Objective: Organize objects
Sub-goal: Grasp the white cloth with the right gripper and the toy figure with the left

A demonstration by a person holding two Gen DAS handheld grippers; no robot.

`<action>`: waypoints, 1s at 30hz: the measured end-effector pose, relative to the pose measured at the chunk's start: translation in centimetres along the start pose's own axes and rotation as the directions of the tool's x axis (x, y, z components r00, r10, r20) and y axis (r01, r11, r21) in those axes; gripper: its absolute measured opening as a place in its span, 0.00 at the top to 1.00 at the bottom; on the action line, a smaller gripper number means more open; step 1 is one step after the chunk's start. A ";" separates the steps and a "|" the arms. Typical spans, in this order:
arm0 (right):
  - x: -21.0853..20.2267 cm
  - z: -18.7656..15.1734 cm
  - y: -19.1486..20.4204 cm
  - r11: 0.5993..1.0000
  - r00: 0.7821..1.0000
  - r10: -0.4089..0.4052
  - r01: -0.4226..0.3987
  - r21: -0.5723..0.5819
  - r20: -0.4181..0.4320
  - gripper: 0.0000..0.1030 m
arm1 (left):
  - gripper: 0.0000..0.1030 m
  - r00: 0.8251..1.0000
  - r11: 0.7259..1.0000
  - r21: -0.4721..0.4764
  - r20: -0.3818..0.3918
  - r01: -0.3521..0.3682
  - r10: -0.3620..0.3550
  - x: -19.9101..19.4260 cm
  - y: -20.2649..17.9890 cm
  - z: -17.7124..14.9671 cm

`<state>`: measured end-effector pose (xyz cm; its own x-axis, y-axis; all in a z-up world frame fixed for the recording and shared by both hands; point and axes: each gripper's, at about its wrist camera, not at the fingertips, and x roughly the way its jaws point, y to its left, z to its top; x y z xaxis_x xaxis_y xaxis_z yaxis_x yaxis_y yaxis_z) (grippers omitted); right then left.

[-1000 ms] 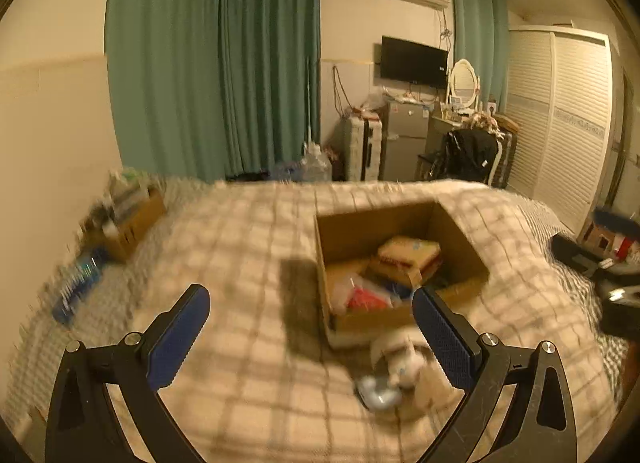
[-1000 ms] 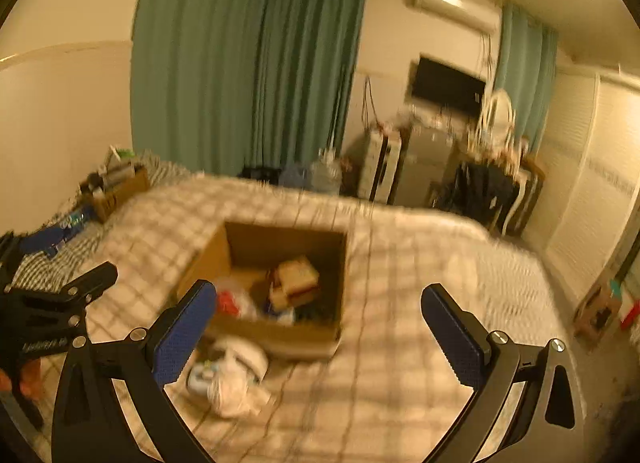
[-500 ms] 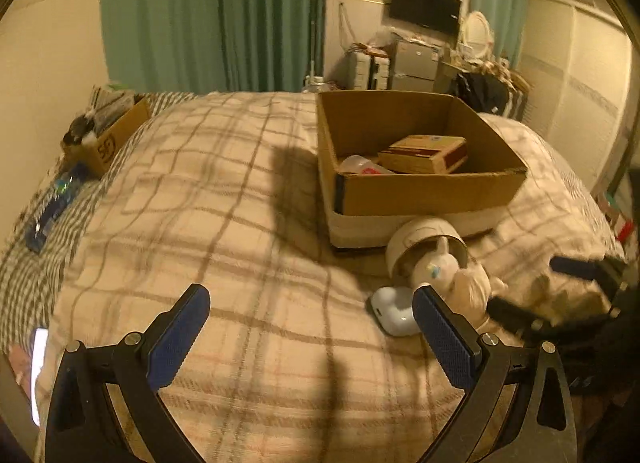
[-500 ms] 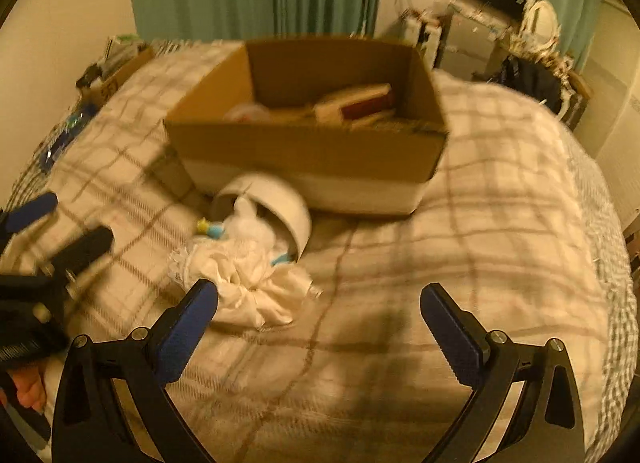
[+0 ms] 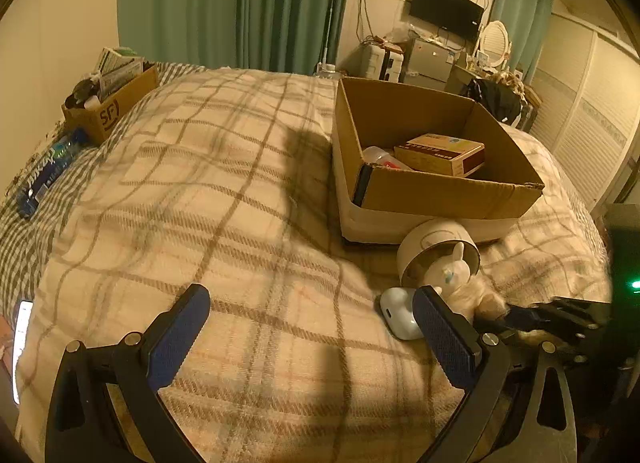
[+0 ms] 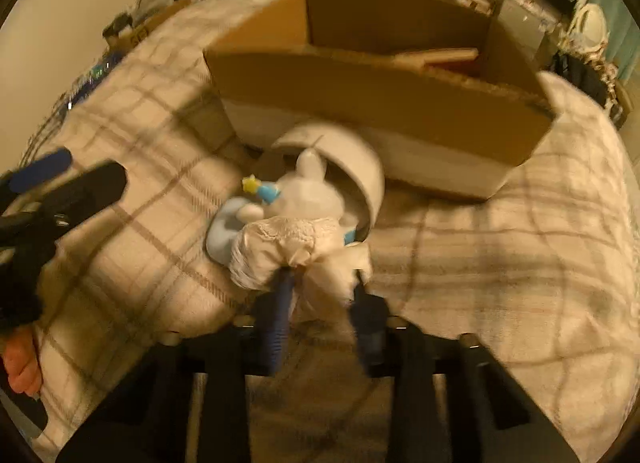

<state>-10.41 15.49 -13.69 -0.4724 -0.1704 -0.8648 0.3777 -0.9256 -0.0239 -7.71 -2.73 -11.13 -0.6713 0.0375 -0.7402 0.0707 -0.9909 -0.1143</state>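
An open cardboard box (image 5: 440, 195) (image 6: 380, 103) sits on the plaid blanket and holds a flat brown carton (image 5: 440, 153). In front of it a white round tub (image 5: 424, 239) (image 6: 352, 155) lies on its side. A white plush toy (image 6: 304, 191) (image 5: 448, 271) with a lace cloth (image 6: 280, 247) spills out of it, beside a pale blue-white case (image 5: 396, 311) (image 6: 220, 235). My right gripper (image 6: 320, 287) (image 5: 520, 315) is closing, and its pads pinch the bunched lace cloth. To the left of the toy, my left gripper (image 5: 312, 327) (image 6: 60, 179) stands open over bare blanket.
A small brown box (image 5: 108, 111) of clutter and a blue bottle (image 5: 48, 171) lie at the bed's far left. A phone (image 5: 20, 343) rests at the left edge. White wardrobe doors (image 5: 580, 111) stand to the right of the bed.
Both grippers have sunk toward the bed and tipped down. The right jaws have gone from wide apart to pinched on the toy's lace cloth. The left jaws stay wide.
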 end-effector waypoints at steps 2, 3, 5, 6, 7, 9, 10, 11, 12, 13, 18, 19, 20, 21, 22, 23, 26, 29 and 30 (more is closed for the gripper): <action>-1.9 -0.1 -1.0 0.999 0.997 -0.015 0.012 0.043 0.075 0.86 | 0.00 1.000 1.000 -0.005 -0.010 -0.006 0.006 0.2 0.0 0.0; -2.9 -0.2 -1.6 0.997 0.993 -0.037 0.029 0.067 0.110 0.87 | 0.00 1.000 1.000 -0.002 -0.015 -0.016 0.016 0.4 -0.2 0.0; -4.7 -0.2 -2.9 0.989 0.979 -0.116 0.099 0.108 0.168 0.87 | 0.00 0.999 0.999 0.026 -0.030 -0.026 0.027 0.7 -1.0 0.0; -5.5 -0.2 -3.7 0.984 0.971 -0.145 0.121 0.130 0.190 0.87 | 0.00 0.999 0.999 0.047 -0.035 -0.024 0.026 0.8 -1.7 0.0; -6.2 -0.3 -4.5 0.981 0.966 -0.153 0.123 0.153 0.207 0.87 | 0.00 0.999 0.998 0.064 -0.039 -0.016 0.018 0.9 -2.3 0.0; -6.9 -0.2 -6.0 0.975 0.964 -0.145 0.102 0.196 0.223 0.87 | 0.00 0.999 0.996 0.087 -0.042 0.016 -0.012 1.0 -3.7 -0.1; -6.9 -0.2 -6.4 0.974 0.965 -0.142 0.095 0.207 0.222 0.87 | 0.00 0.998 0.994 0.103 -0.045 0.036 -0.031 1.1 -4.5 -0.2; -6.7 -0.2 -6.6 0.973 0.966 -0.137 0.089 0.215 0.219 0.87 | 0.00 0.998 0.992 0.117 -0.048 0.053 -0.047 1.3 -5.1 -0.2; -6.6 -0.3 -6.8 0.972 0.968 -0.131 0.083 0.220 0.214 0.87 | 0.00 0.997 0.988 0.137 -0.050 0.070 -0.064 1.5 -5.9 -0.2; -6.3 -0.1 -6.7 0.972 0.969 -0.128 0.080 0.221 0.210 0.87 | 0.00 0.996 0.984 0.158 -0.049 0.082 -0.075 1.8 -6.7 -0.2; -6.4 -0.2 -7.0 0.970 0.971 -0.123 0.073 0.233 0.206 0.87 | 0.18 0.990 0.965 0.228 -0.096 0.127 -0.108 3.9 -9.5 -0.3; -6.2 -0.3 -6.9 0.969 0.972 -0.122 0.072 0.237 0.203 0.87 | 0.23 0.987 0.959 0.245 -0.109 0.140 -0.117 4.4 -10.1 -0.3; -6.0 -0.4 -6.8 0.968 0.973 -0.118 0.069 0.241 0.198 0.87 | 0.25 0.985 0.954 0.259 -0.117 0.152 -0.125 4.7 -10.7 -0.3; -5.9 -0.5 -6.9 0.967 0.975 -0.115 0.066 0.245 0.193 0.87 | 0.27 0.983 0.948 0.273 -0.124 0.163 -0.134 5.2 -11.2 -0.3; -5.8 -0.5 -7.0 0.967 0.975 -0.114 0.065 0.247 0.190 0.87 | 0.31 0.982 0.944 0.281 -0.130 0.171 -0.140 5.5 -11.6 -0.4; -5.7 -0.5 -7.1 0.967 0.976 -0.114 0.065 0.248 0.188 0.87 | 0.39 0.979 0.939 0.289 -0.142 0.185 -0.149 5.9 -12.0 -0.4; -5.7 -0.5 -7.0 0.966 0.976 -0.114 0.066 0.248 0.187 0.87 | 0.61 0.980 0.934 0.311 -0.149 0.174 -0.133 6.4 -12.4 -0.7; -5.8 -0.6 -6.9 0.967 0.975 -0.116 0.067 0.246 0.189 0.87 | 0.61 0.972 0.940 0.269 -0.161 0.212 -0.173 5.7 -11.4 -0.7; -5.8 -0.6 -6.9 0.968 0.975 -0.116 0.067 0.243 0.190 0.87 | 0.61 0.970 0.941 0.256 -0.159 0.223 -0.186 5.3 -11.1 -0.8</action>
<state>-9.81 23.08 -8.84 -0.6558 -0.1233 -0.7448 0.1397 -0.9894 0.0408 -11.53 8.59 -14.32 -0.5465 0.2413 -0.8019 -0.2718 -0.9569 -0.1027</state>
